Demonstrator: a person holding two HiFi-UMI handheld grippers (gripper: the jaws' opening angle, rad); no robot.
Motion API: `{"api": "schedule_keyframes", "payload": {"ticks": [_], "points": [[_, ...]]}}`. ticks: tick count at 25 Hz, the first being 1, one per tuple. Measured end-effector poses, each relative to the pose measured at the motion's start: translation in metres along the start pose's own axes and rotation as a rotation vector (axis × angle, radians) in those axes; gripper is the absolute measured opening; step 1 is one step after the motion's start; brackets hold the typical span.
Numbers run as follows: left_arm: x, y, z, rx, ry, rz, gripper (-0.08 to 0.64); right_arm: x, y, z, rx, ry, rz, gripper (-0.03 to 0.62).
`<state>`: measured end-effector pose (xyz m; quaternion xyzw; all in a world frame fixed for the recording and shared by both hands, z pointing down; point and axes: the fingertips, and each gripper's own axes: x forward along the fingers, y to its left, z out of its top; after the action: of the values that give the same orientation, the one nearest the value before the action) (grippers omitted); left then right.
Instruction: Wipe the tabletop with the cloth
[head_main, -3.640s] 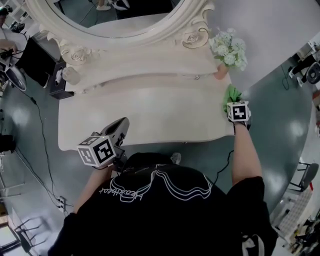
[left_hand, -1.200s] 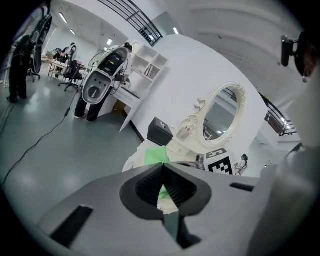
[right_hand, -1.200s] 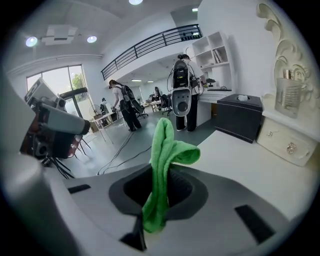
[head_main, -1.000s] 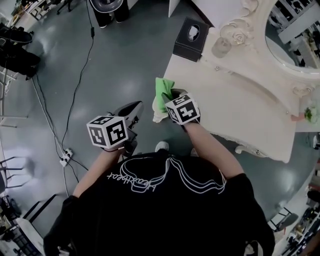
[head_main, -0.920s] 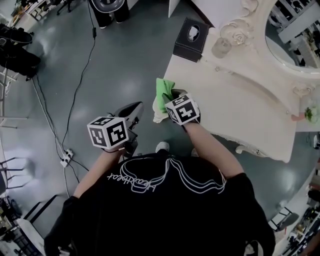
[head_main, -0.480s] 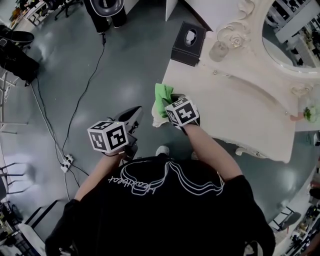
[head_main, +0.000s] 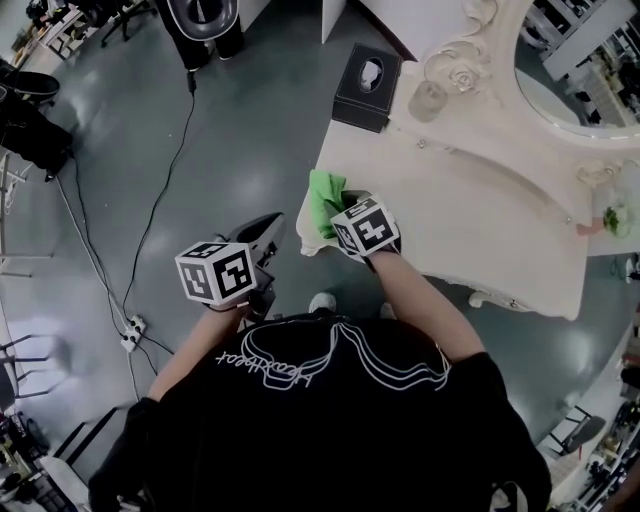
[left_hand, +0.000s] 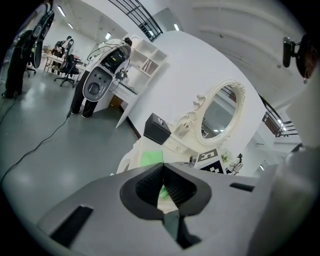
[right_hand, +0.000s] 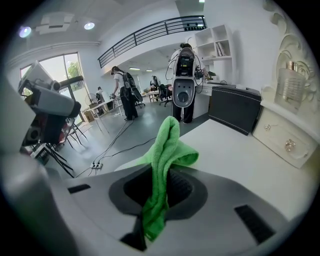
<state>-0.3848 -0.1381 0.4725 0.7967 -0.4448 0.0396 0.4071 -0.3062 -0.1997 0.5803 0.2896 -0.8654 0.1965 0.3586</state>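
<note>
The right gripper is closed on the cloth. In the right gripper view a green fold is pinched between the jaws, and its free end rises ahead of them and droops toward the tabletop. The cloth is at the front corner of the table end nearest the black box, close to the edge. Whether the fold presses on the surface cannot be told. The left gripper hangs over the floor beside the table, apart from it. Its jaws are together with nothing between them, and it takes no part in the wipe. Progress, as a judgement: the tabletop shows no streak, dust or wet mark that separates wiped from unwiped area, so the share completed cannot be read directly. With the cloth at an end corner, the stroke is at one limit of its travel. The long stretch toward the flowers lies well apart from the cloth. Treat that stretch, and the strip along the raised back below the mirror, as not confirmed wiped. The cloth is held and in place, so wiping is under way rather than finished.
</note>
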Motion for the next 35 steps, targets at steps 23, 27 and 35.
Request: {"api": "schedule_keyframes", "payload": {"ticks": [23,27,35], "points": [[0.041,-0.030,-0.016,0.013,0.085,-0.072,0.005,-0.048,-0.038,-0.044,0.044,-0.020,-0.098,0.055],[0.047,-0.037,-0.021,0.018,0.104,-0.086,0.003,-0.058,-0.045,-0.053,0.057,-0.020,-0.121,0.055],[0.060,-0.054,-0.023,0.027,0.120,-0.109,0.005,-0.076,-0.060,-0.071,0.091,-0.026,-0.143,0.055]]}}
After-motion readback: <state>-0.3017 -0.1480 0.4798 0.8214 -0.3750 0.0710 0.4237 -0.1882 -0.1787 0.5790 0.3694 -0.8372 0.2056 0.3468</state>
